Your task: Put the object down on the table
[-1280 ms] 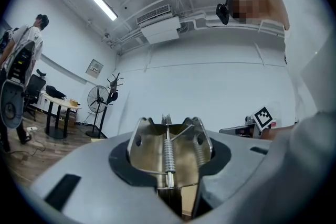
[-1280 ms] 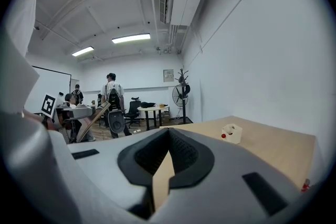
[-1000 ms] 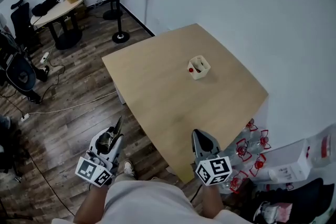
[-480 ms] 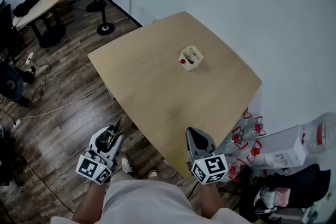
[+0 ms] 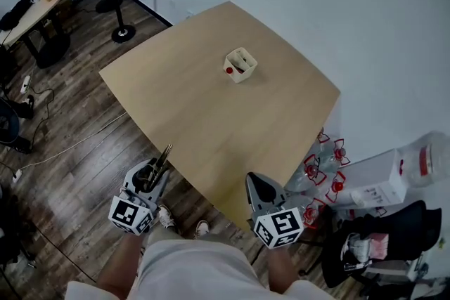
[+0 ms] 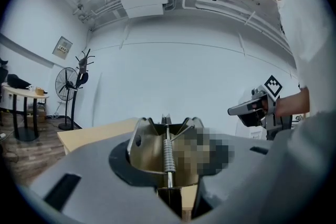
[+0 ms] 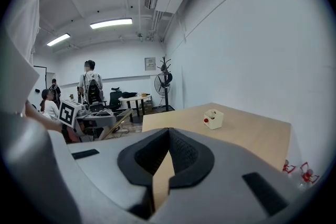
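At lower left, the left gripper (image 5: 152,173) is clamping what looks like a brass spring clip (image 5: 163,157). Its length is pointing up-right at the table (image 5: 211,116), whose edge is just beside it. At lower right, the right gripper (image 5: 257,186) is hanging closed and empty. No readable writing is showing, only square markers.

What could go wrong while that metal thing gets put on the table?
1. The metal tool in the left gripper hangs over the wooden floor, short of the table. Let go too early, it would likely drop near the person's shoes.
2. Its thin end sticks out toward the table's edge and might knock against it on the way in.
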Available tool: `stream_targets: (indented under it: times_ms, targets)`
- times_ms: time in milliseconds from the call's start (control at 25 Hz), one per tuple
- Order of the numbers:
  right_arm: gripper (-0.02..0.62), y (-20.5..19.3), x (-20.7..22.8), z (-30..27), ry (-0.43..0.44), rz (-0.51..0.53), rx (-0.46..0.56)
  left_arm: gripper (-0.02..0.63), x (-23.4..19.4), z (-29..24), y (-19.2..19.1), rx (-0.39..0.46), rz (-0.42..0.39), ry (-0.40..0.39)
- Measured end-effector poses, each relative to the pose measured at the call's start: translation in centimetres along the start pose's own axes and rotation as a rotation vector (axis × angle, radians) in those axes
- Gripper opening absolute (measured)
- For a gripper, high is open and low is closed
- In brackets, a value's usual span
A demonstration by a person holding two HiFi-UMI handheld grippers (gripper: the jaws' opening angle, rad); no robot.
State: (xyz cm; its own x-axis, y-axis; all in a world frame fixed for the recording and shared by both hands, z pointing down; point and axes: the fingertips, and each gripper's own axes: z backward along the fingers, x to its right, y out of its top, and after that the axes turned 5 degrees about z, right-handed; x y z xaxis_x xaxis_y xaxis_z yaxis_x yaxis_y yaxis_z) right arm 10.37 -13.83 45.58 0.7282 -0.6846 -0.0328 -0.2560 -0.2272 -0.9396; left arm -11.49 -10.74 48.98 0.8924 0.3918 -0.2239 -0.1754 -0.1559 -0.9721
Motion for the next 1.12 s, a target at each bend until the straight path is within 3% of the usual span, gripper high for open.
stream_targets:
  times_ms: [320,680,1120]
  targets:
    - [-0.002,-1.1,0.5,0.9,-0.022,-0.017,-0.024,0.163,-0.7,-3.8,-3.2,-0.091,-0.073,-0.009]
    - [-0.002,-1.7,0.4,1.5,-0.039,-0.019,-0.042,0.163,-1.6,-8.8,-6.8,-0.222,-0.227,-0.056]
    - [-0.002,-3.8,0.3,2.3,-0.076,-0.036,-0.112,0.163,-3.7,-13.3,-13.8,-0.396,-0.365,-0.122]
